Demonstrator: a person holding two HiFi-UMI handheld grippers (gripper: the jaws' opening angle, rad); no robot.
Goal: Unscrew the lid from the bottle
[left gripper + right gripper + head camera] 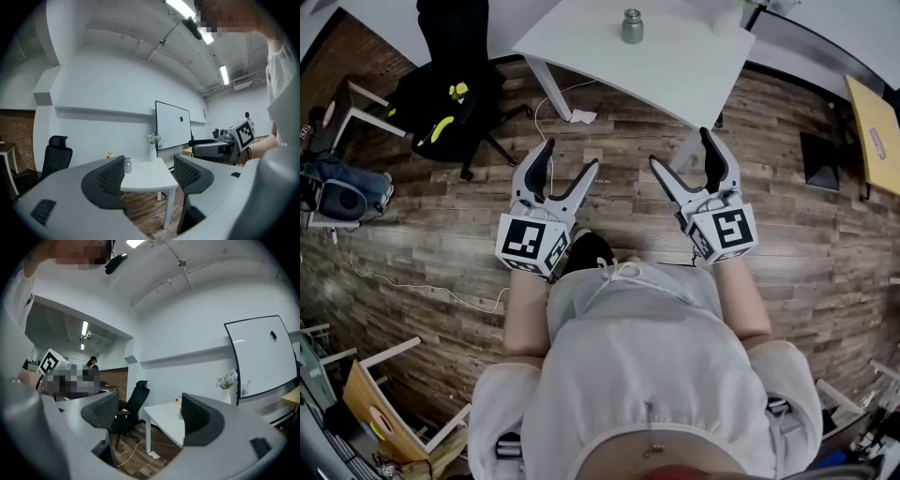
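Left gripper [572,155] and right gripper [680,147] are both spread, holding nothing. Well ahead, the bottle [632,26] stands upright on the worktop [694,66], with an office chair [450,94] ahead-left.

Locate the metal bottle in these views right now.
In the head view the bottle stands at top centre on the white table, with the black office chair off to its left.

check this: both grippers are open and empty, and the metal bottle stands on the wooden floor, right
Not the floor: in the head view the metal bottle stands on the white table. The left gripper and right gripper are open and empty.
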